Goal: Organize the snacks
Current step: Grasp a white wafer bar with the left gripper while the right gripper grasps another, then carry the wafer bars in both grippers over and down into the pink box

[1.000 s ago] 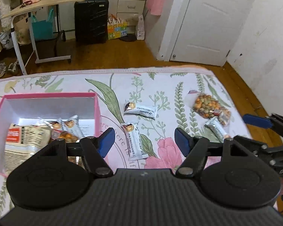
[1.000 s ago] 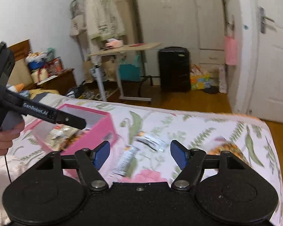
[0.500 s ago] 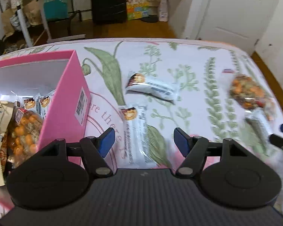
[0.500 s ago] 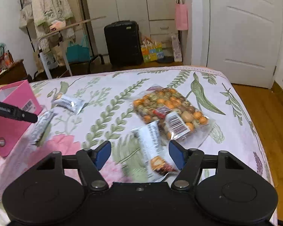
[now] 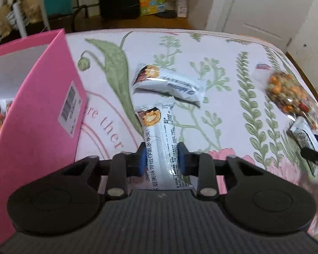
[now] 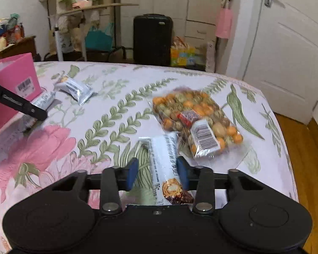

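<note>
In the lower middle of the left wrist view, the left gripper (image 5: 160, 160) has its blue pads pressed against both sides of a long white foil snack bar (image 5: 161, 148) that lies lengthwise on the floral-printed cloth (image 5: 222, 80), so it is pinching that wrapper. Just beyond the bar's far end lies a second white foil snack packet (image 5: 171, 84), set crosswise and touching or nearly touching it. To the left stands the pink cardboard box (image 5: 40, 114) with a barcode label on its side — other snacks show inside at the frame's left edge.

In the right wrist view, the right gripper (image 6: 156, 172) sits low in the middle with its blue pads close around another white foil bar with a brown end (image 6: 165, 165); the right pad touches the wrapper, the left pad shows a narrow gap, so a full pinch cannot be confirmed. Just past it, right of centre, lies a clear bag of orange and green coated nuts (image 6: 193, 116), overlapping the bar's far end. At the top centre — well beyond the cloth — a black suitcase (image 6: 152, 40) stands upright.
</note>
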A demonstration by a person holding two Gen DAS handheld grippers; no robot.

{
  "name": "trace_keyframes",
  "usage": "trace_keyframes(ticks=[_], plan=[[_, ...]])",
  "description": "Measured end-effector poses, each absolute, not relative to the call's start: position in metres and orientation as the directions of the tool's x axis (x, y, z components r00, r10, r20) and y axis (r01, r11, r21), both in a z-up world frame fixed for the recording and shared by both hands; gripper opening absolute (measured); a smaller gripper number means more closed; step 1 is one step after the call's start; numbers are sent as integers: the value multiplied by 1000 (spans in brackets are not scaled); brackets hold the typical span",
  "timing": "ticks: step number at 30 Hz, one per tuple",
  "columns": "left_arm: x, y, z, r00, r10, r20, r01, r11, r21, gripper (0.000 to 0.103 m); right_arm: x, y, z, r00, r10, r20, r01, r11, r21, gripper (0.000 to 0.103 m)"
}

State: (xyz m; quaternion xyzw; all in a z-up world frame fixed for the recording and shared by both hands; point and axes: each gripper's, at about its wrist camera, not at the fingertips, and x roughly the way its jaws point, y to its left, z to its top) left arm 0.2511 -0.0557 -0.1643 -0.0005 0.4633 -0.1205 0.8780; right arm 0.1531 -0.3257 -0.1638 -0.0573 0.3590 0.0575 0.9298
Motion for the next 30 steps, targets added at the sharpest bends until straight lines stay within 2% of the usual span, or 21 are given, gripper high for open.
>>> trace_keyframes(ticks=[3, 5, 7, 10, 11, 17, 22, 30], plan=[[249, -59, -162, 540, -190, -820, 215, 973, -84, 25, 156, -331, -166, 739, 41, -672, -84, 996, -31, 37], [249, -58, -162, 540, -192, -819, 208, 974, -91, 25, 161, -340, -169, 735, 48, -677, -32, 999, 36, 41], [249, -55, -162, 539, -196, -819, 197, 975, -104, 25, 164, -346, -173, 731, 61, -679, -9, 997, 81, 41], [247, -51, -161, 530, -205, -823, 195, 974, -117, 24, 161, -343, -170, 725, 52, -686, 8, 996, 84, 37], [246, -49, -160, 523, -215, -825, 203, 971, -124, 24, 159, -343, -167, 721, 58, -691, 26, 994, 111, 32], [230, -38, -155, 478, -269, -836, 215, 959, -186, 23, 143, -337, -158, 688, 130, -714, 110, 954, 280, 32], [212, -31, -148, 460, -286, -840, 225, 953, -201, 23, 130, -324, -153, 674, 224, -704, 120, 907, 404, 32], [186, -27, -136, 392, -294, -871, 249, 946, -207, 23, 110, -289, -136, 652, 311, -692, 68, 885, 461, 32]])
